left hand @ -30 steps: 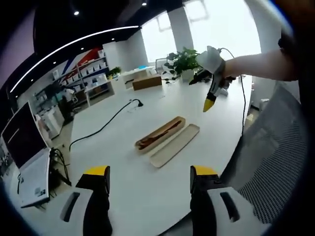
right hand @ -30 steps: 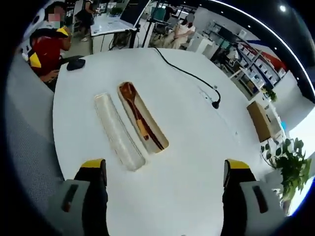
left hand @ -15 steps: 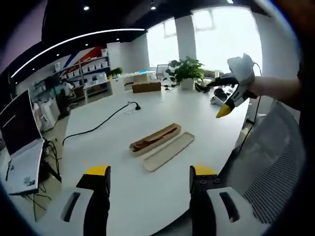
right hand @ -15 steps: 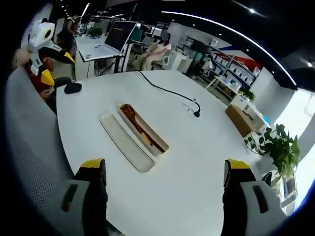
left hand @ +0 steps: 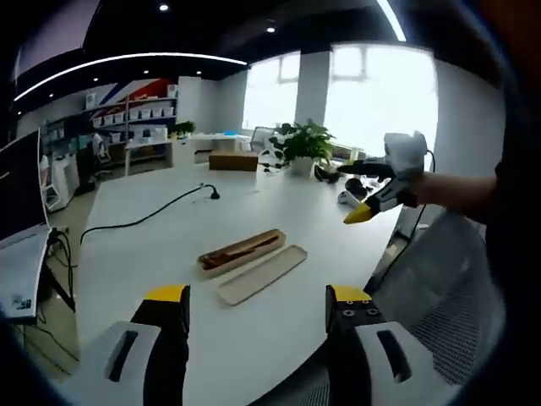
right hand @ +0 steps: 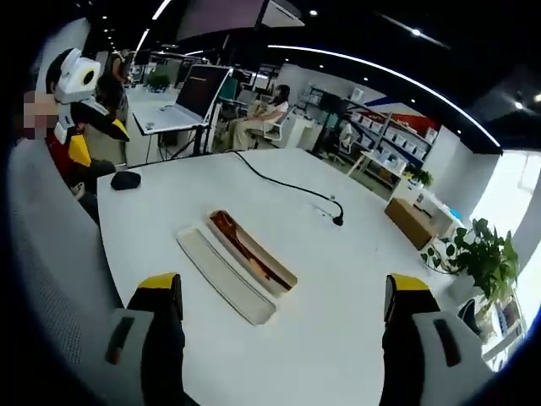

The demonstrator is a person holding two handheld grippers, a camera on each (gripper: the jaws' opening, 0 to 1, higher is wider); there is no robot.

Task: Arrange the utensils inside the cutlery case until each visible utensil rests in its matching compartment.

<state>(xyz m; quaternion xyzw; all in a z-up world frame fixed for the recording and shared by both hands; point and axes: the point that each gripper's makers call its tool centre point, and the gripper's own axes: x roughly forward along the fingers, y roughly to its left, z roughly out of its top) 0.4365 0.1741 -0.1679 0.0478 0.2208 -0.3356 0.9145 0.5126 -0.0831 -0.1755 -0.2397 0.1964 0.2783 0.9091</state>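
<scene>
On the white table, the open cutlery case lies mid-surface with brown utensils inside, its lid just beside it. A black cable runs toward the far edge. Left gripper and right gripper both hang wide open, empty. Office shelving behind.

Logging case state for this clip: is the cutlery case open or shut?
Open. The lid lies flat on the table beside the cutlery case, whose tray shows wooden utensils inside.

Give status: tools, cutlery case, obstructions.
Left tool and right tool open, holding nothing, above the white table. Cutlery case holds wooden utensils, lid alongside. Nothing in the way.
</scene>
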